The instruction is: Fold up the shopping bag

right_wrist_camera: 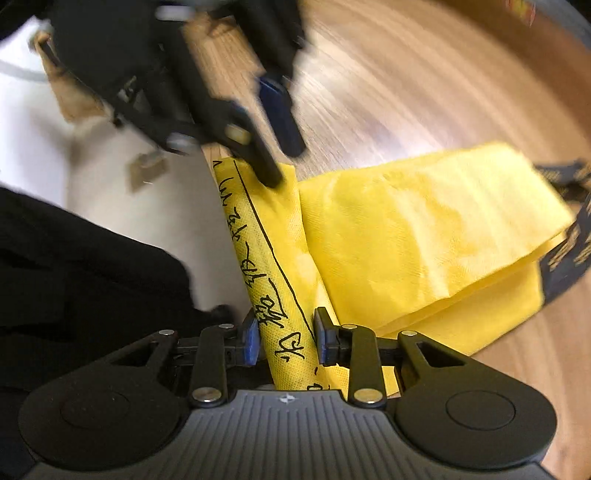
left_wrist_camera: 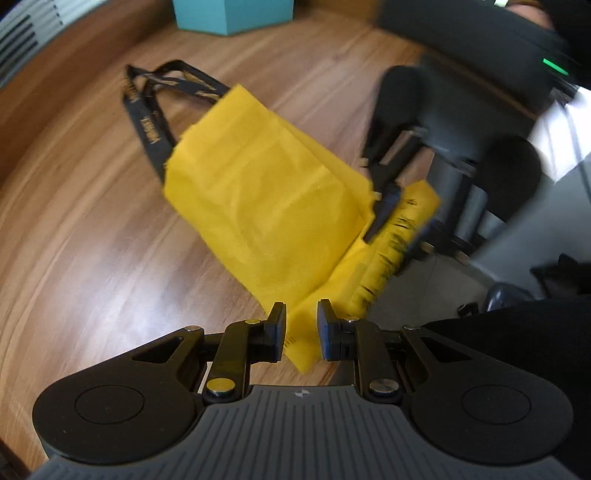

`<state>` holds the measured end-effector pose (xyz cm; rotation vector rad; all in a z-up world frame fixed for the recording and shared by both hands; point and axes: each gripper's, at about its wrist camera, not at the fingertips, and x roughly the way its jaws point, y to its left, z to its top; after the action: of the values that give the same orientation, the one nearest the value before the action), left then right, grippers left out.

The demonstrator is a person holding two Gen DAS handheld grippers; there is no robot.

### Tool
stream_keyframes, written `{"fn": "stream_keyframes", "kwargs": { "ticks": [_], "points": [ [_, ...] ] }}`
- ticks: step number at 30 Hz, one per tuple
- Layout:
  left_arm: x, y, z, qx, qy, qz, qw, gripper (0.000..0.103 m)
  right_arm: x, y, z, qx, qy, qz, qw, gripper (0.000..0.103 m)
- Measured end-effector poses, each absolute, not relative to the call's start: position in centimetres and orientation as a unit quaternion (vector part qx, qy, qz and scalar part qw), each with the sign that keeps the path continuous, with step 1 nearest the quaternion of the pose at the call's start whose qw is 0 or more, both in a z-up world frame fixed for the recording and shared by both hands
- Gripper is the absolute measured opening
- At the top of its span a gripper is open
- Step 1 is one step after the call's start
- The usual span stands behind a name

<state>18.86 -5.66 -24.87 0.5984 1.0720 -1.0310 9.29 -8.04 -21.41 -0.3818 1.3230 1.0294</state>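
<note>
Yellow fabric sits between the left gripper's (left_wrist_camera: 301,328) fingers, which pinch one corner of the shopping bag (left_wrist_camera: 266,199). The right gripper's (right_wrist_camera: 285,338) fingers hold the bag's scribbled bottom hem between them at the other corner. Beyond them the folded bag lies on the wooden table (left_wrist_camera: 92,229), its black handles (left_wrist_camera: 147,122) farthest away.

A wooden table (left_wrist_camera: 92,229) fills the view; a teal box (left_wrist_camera: 232,16) stands at its far edge.
</note>
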Motion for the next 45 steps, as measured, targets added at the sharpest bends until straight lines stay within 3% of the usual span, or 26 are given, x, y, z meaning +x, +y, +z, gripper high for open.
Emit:
{"fn": "stream_keyframes", "kwargs": {
  "ticks": [6, 15, 28, 32, 36, 38, 45],
  "points": [
    [17.4, -6.0, -25.3, 0.267, 0.467, -0.465, 0.703, 0.025, 14.6, -10.1, -23.1, -0.04, 0.633, 0.474, 0.61, 0.03],
    [19.8, -9.4, -27.1, 0.272, 0.489, -0.442, 0.701, 0.024, 17.9, -10.7, -25.3, 0.015, 0.65, 0.502, 0.57, 0.028],
    [20.9, -12.1, -30.8, 0.318, 0.531, -0.427, 0.659, 0.025, 18.4, -8.8, -26.2, -0.034, 0.619, 0.5, 0.604, 0.03],
    [21.6, -12.1, -31.1, 0.304, 0.544, -0.428, 0.654, 0.027, 15.6, -8.9, -24.2, -0.075, 0.569, 0.455, 0.681, 0.033],
    [21.7, -12.1, -31.1, 0.305, 0.546, -0.429, 0.652, 0.027, 11.6, -11.6, -20.9, -0.023, 0.494, 0.342, 0.799, 0.022],
    [21.7, -12.1, -31.1, 0.304, 0.546, -0.43, 0.652, 0.027, 9.4, -12.1, -19.9, 0.021, 0.458, 0.301, 0.836, 0.002],
    [21.4, -11.8, -31.2, 0.302, 0.535, -0.432, 0.661, 0.027, 4.6, -8.6, -24.4, 0.101, 0.429, 0.167, 0.882, 0.0]
  ]
}}
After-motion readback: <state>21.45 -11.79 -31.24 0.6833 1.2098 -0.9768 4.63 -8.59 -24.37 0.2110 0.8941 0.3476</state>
